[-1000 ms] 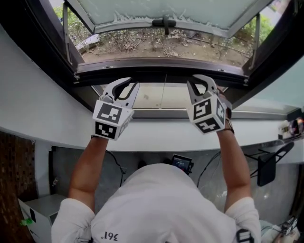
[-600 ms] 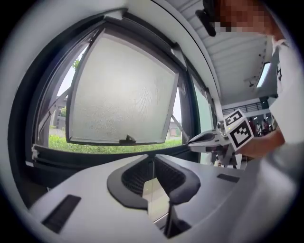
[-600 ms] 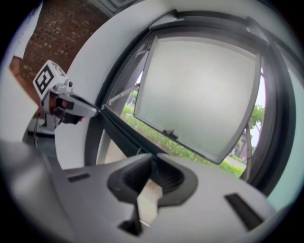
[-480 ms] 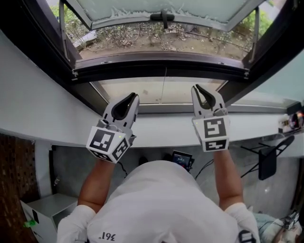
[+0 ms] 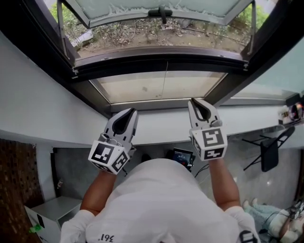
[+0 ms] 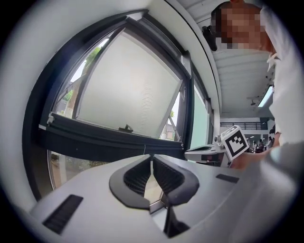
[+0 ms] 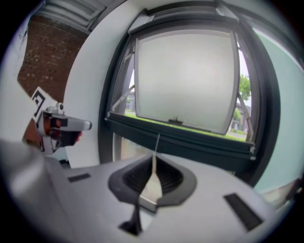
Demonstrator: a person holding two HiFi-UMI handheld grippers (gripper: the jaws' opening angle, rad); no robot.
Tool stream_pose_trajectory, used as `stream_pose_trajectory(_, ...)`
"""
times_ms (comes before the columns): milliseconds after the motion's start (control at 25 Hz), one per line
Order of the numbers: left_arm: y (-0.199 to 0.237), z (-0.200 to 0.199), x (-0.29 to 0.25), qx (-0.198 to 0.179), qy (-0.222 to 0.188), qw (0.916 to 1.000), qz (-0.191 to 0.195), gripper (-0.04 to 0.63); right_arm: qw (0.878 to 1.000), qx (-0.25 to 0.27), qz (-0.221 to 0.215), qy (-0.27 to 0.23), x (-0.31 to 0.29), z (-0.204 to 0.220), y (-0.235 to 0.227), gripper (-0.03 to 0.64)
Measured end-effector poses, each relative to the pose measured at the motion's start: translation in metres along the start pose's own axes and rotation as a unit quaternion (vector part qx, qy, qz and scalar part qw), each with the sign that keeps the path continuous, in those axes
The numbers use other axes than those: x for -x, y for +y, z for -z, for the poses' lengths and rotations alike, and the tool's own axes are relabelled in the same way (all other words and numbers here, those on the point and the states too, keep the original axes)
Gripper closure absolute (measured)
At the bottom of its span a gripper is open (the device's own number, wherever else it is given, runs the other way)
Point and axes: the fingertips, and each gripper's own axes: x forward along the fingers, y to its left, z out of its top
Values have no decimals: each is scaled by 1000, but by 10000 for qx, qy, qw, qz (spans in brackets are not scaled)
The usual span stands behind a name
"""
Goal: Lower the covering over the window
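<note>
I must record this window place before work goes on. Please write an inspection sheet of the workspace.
surface: white sill, bare between the grippers.
job's things: top pane open outward; lower pane pale; no blind made out.
clutter: small things at sill's right end, unclear.
grippers: left gripper and right gripper, jaws just closing, now together, nothing between.
cables: thin line down lower pane, cord or seam.
surroundings: plants outside, chair at right.

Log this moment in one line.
right gripper: fingers just closed further, pinching covering edge | left gripper: same, pinching covering edge | window sash: propped open
</note>
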Motion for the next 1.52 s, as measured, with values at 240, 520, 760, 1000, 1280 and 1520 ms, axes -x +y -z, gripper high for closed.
stream_pose_trajectory(240, -6, 26, 21, 175, 304, 9992, 210, 566, 9991, -372, 127, 162, 16, 24, 17, 581)
stream_pose_trajectory(520, -27, 44, 37, 106, 538, 9967, 598, 566, 9979, -573, 209, 234, 40, 40, 26, 581)
stream_pose_trajectory(760, -47, 49, 45, 14, 611, 9967, 540, 566, 9978, -627, 73, 196, 54, 50, 26, 581)
stream_pose_trajectory(1000, -76, 63, 49, 127, 682, 9969, 380, 566, 9977, -576, -217, 271, 67, 66, 27, 581)
stream_pose_trajectory(1280, -124, 79, 57, 167, 729, 9971, 158, 566, 9967, -542, -502, 327, 102, 91, 15, 583)
stream_pose_trajectory(1520, -153, 90, 76, 196, 746, 9969, -143, 566, 9952, -470, -808, 293, 126, 103, 18, 584)
